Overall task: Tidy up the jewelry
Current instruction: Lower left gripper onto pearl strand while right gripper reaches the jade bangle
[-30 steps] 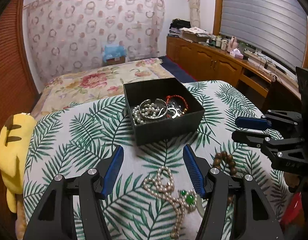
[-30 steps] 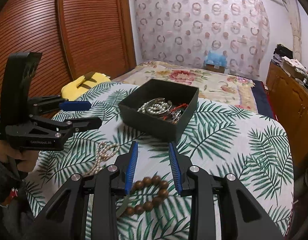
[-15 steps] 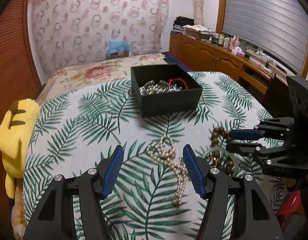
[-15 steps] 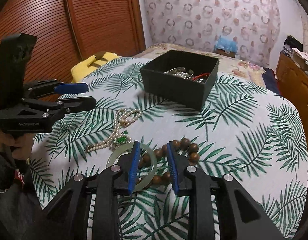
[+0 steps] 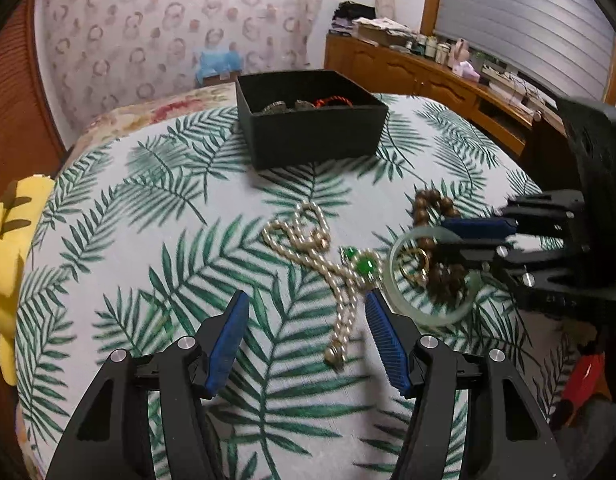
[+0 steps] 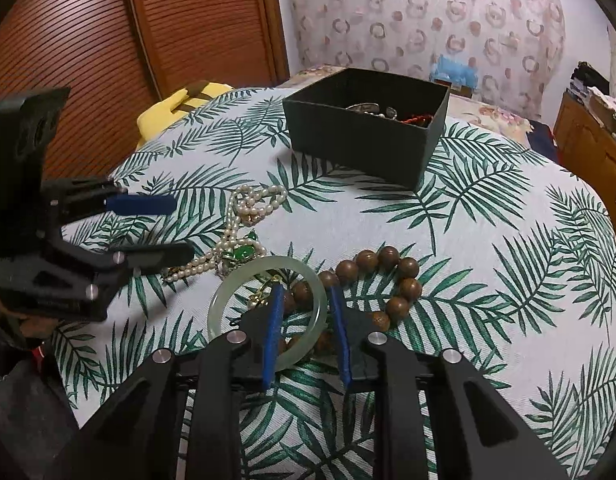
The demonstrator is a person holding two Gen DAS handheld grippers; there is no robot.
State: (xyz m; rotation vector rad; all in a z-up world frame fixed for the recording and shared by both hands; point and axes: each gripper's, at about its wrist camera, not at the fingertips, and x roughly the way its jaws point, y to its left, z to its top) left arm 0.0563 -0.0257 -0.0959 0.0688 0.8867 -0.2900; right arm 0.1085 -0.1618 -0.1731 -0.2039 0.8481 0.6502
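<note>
A round table covered with a white cloth printed with green palm leaves carries everything. Toward its far side stands a black open box, with jewelry showing over its rim. Nearer, a pearl necklace lies loosely looped on the cloth, a green-stoned pendant at its middle. Just beside it lies a pale green bangle, flat on the cloth, overlapping a bracelet of brown wooden beads that curls on the bangle's other side. A small gold-coloured piece sits inside the bangle's ring; what it is cannot be told.
</note>
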